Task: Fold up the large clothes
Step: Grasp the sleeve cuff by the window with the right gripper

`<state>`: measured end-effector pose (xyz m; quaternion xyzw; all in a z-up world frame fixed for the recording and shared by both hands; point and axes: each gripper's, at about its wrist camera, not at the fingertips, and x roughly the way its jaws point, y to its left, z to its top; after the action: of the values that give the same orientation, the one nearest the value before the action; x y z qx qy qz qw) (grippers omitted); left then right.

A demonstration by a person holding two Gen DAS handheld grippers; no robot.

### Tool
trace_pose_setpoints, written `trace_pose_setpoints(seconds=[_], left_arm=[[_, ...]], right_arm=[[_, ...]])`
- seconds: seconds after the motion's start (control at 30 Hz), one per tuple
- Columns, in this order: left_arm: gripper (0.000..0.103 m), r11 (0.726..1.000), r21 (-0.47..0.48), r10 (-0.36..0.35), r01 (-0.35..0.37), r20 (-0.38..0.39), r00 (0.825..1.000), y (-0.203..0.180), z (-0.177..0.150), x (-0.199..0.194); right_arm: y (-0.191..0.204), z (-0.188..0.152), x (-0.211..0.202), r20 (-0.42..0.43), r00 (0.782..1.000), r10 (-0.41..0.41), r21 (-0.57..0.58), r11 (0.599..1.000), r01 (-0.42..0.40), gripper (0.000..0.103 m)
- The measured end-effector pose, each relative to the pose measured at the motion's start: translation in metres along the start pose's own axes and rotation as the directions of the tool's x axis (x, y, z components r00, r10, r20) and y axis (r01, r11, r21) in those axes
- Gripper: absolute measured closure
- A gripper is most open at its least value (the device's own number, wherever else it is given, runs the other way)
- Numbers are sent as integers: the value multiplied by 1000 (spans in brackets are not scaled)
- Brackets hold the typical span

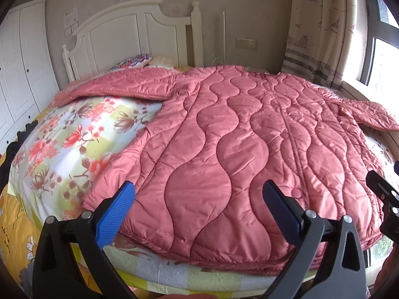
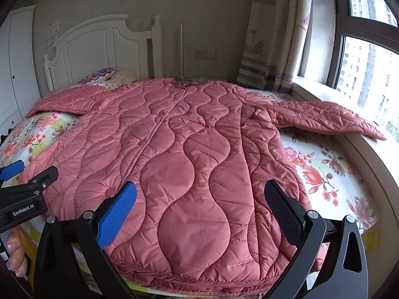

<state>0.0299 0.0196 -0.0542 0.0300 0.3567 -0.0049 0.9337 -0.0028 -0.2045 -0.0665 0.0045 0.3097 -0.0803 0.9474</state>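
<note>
A large pink quilted coat [image 1: 237,144] lies flat, front up, on the floral bed, hem toward me and sleeves spread to both sides; it also shows in the right wrist view [image 2: 189,159]. My left gripper [image 1: 198,194] is open and empty, hovering above the hem's left part. My right gripper [image 2: 200,194] is open and empty above the hem's right part. The left gripper's body [image 2: 22,196] shows at the left edge of the right wrist view. The right gripper's body [image 1: 384,199] shows at the right edge of the left wrist view.
The bed has a floral sheet [image 1: 69,144] and a white headboard [image 1: 129,35]. Pillows [image 2: 99,74] lie at the head. A white wardrobe [image 1: 20,69] stands at left. A window sill [image 2: 324,92] and curtain [image 2: 271,37] border the right side, where one sleeve [image 2: 329,117] reaches.
</note>
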Motion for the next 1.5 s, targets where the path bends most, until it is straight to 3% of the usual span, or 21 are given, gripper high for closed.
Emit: trace_pose_setpoints(seconds=[0.33, 0.47, 0.6, 0.67, 0.8, 0.87, 0.97, 1.13, 1.17, 1.2, 1.23, 1.37, 1.47, 1.5], left_arm=[[2, 1000, -6, 16, -17, -110, 994, 0, 21, 53], [2, 1000, 21, 26, -24, -124, 992, -1, 57, 81], [2, 996, 75, 60, -52, -109, 992, 3, 108, 127], [2, 996, 82, 48, -39, -113, 992, 11, 129, 156], [2, 998, 59, 40, -30, -179, 983, 32, 147, 216], [2, 999, 31, -4, 11, -220, 976, 42, 143, 238], [2, 994, -70, -96, 83, -218, 971, 61, 143, 245], [2, 998, -51, -58, 47, -220, 974, 56, 146, 252], [2, 998, -50, -57, 47, -220, 974, 57, 146, 252], [2, 998, -51, -57, 47, -219, 974, 57, 145, 252], [2, 998, -50, -57, 47, -218, 974, 56, 143, 250], [2, 998, -49, -55, 46, -218, 974, 53, 144, 250], [2, 998, -50, -58, 49, -215, 975, 53, 143, 249], [2, 998, -50, -59, 49, -214, 975, 53, 143, 249]], right_arm=[[-19, 5, 46, -98, 994, 44, 65, 997, -38, 4], [-42, 16, 62, -124, 988, 86, 136, 988, -69, 4], [-92, 36, 77, -120, 991, 50, 271, 962, -16, 4], [-127, 45, 89, -142, 990, 25, 359, 933, 27, 4], [-206, 52, 113, -178, 984, 8, 594, 798, 101, 4], [-243, 55, 125, -187, 982, -4, 685, 716, 133, 4], [-283, 64, 140, -158, 987, -43, 759, 634, 149, 4], [-327, 75, 157, -83, 985, -151, 832, 533, 152, 4], [-332, 76, 158, -66, 981, -180, 836, 526, 153, 8], [-336, 80, 158, -53, 974, -220, 839, 519, 162, 21], [-339, 84, 159, -52, 969, -242, 840, 515, 174, 27], [-341, 95, 152, -30, 938, -346, 817, 532, 223, 71], [-334, 116, 136, 2, 911, -413, 772, 580, 261, 82], [-323, 131, 131, 24, 900, -435, 737, 616, 278, 82]])
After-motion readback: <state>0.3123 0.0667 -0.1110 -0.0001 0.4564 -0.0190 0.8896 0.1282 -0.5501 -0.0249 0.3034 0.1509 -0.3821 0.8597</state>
